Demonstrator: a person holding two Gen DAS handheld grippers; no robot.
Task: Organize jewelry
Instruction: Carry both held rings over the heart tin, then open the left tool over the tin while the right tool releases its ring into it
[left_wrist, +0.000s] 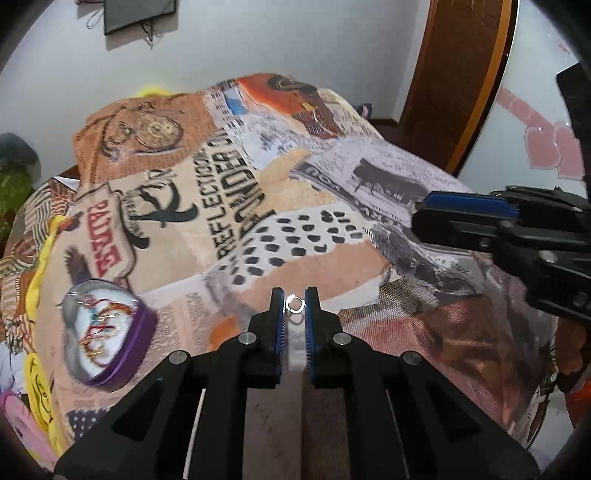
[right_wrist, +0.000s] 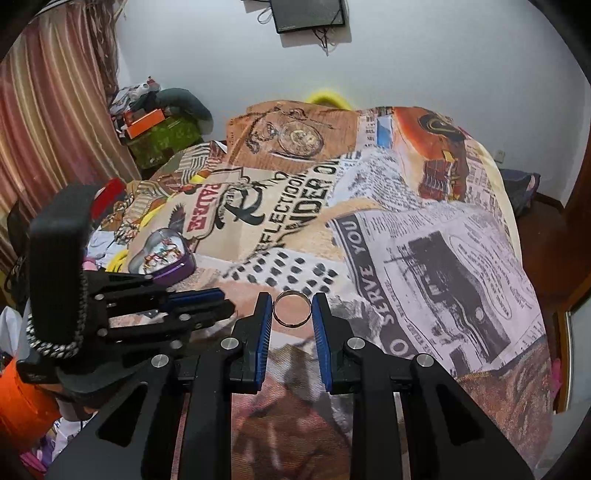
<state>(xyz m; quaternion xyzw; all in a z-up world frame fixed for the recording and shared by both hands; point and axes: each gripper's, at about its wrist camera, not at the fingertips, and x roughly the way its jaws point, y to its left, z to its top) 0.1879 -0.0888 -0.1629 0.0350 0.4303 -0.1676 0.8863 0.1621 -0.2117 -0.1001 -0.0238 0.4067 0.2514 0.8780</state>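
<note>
Patterned bedspread (right_wrist: 424, 258); a ring (right_wrist: 292, 308) in each hand-held gripper (right_wrist: 292, 314).

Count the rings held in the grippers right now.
2. A small ring is pinched in the left gripper; a larger ring sits clamped in the right gripper. More may lie inside the heart-shaped box, too blurred to tell.

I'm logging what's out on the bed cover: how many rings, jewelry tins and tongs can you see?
Rings: 2, small ring in the left tongs, larger ring in the right tongs.
Heart-shaped tins: 1, purple-sided tin.
Tongs: 2.
Total: 5.
</note>
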